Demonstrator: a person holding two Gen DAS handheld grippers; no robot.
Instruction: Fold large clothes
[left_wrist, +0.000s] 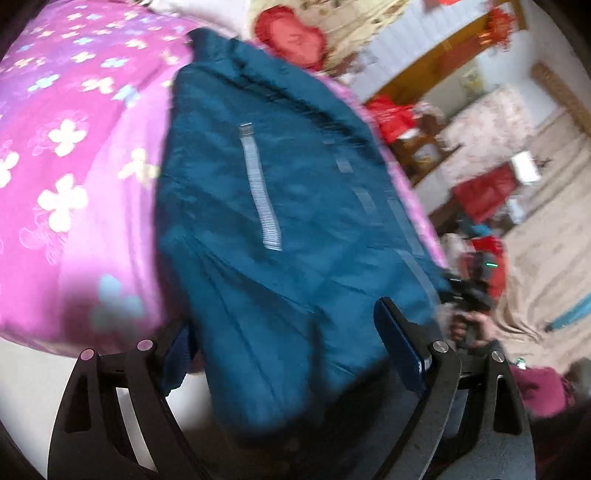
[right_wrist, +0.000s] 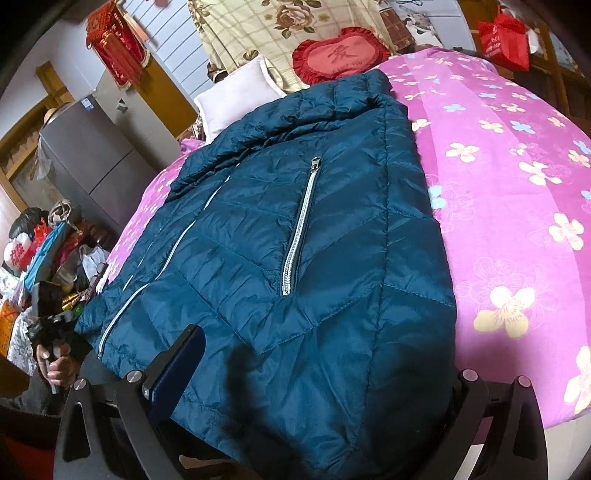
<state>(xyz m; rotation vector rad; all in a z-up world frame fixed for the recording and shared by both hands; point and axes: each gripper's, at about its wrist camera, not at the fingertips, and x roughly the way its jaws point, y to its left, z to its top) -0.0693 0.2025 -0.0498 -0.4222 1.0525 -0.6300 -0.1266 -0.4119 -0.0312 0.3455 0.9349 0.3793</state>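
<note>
Sharpness belongs to the right wrist view alone, where the teal jacket (right_wrist: 295, 240) lies folded lengthwise on the pink flowered bed (right_wrist: 517, 203), pocket zipper (right_wrist: 301, 229) up, a red cushion (right_wrist: 338, 55) and white pillow (right_wrist: 236, 96) beyond its collar. The left view is blurred. Both the left hand-held gripper (left_wrist: 295, 347) and right hand-held gripper (right_wrist: 317, 369) stand wide apart astride the jacket's hem without pinching it.

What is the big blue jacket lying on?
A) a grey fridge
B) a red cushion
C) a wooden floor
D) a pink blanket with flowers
D: the blue jacket is spread flat on the pink blanket with flowers, which shows around it in both views.
</note>
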